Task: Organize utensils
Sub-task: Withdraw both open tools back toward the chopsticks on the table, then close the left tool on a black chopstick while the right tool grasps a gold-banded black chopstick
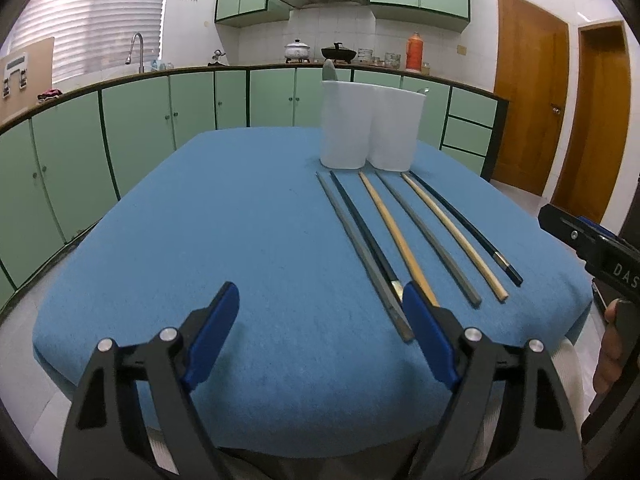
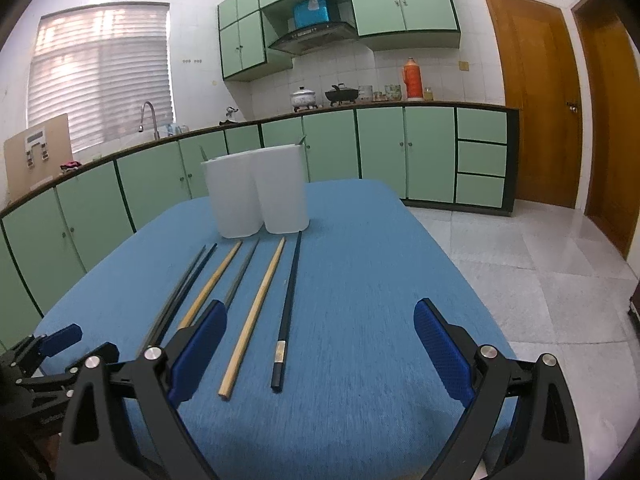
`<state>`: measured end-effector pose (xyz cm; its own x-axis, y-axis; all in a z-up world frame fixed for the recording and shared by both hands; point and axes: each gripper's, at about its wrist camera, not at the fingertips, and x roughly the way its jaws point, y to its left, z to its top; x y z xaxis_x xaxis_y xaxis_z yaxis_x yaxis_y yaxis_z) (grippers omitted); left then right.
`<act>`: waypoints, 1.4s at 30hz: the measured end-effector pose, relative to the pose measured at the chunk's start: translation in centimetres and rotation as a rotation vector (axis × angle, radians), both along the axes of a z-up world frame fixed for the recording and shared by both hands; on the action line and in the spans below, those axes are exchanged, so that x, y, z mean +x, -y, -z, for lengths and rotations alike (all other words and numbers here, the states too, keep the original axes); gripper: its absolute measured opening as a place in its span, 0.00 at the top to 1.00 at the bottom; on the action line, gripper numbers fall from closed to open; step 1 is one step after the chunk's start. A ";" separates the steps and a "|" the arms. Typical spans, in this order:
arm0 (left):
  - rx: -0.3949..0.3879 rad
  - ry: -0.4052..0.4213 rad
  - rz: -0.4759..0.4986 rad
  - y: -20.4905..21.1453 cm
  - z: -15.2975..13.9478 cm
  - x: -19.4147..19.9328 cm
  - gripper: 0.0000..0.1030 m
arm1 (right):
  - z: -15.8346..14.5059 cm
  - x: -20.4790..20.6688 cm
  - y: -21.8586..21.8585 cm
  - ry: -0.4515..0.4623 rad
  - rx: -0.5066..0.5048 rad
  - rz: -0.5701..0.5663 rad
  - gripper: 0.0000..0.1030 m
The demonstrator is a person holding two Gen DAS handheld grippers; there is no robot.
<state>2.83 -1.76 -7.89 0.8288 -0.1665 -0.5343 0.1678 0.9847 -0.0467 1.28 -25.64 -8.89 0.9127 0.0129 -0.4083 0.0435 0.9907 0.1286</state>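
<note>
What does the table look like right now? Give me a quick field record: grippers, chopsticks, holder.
left gripper: open, empty, over the near table edge
right gripper: open, empty, near the rightmost sticks
chopsticks: six loose in a row on the blue table cloth; two grey, two black, two wooden
holder: white, two compartments, upright behind the sticks; utensil tips show above its rim

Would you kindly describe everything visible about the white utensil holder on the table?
The white utensil holder stands upright near the far end of the blue table cover. It looks like matte plastic, two rounded, tapered compartments joined side by side, open at the top. A greyish utensil tip pokes above the left compartment and a metallic one above the right. The six chopsticks lie just in front of it; neither gripper touches it.
</note>
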 end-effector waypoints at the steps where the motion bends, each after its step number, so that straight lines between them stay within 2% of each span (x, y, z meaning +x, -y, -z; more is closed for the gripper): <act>1: -0.001 -0.002 0.001 0.2 0.0 0.1 0.21 | 0.0 0.0 -0.1 0.000 -0.003 -0.001 0.10; 12: -0.004 -0.041 0.008 1.1 1.3 0.1 0.21 | -0.1 -0.7 -0.4 0.006 -0.015 -0.002 0.10; 22: -0.002 -0.039 -0.042 0.2 1.0 0.6 0.22 | 0.0 -0.8 -0.5 0.007 -0.015 -0.007 0.10; 29: 0.008 -0.030 0.009 1.4 1.3 0.4 0.37 | 0.8 -0.8 -1.3 0.006 -0.055 -0.015 0.11; 34: 0.013 -0.007 0.011 2.0 1.7 0.1 0.45 | 1.6 -1.0 -1.9 0.010 -0.069 -0.035 0.24; 36: 0.012 0.006 0.010 2.2 1.9 0.0 0.49 | 2.0 -0.8 -2.1 0.005 -0.060 -0.048 0.36; 42: 0.012 0.027 0.021 2.8 2.2 -0.1 0.62 | 3.1 -0.2 -2.3 -0.016 -0.057 -0.060 0.55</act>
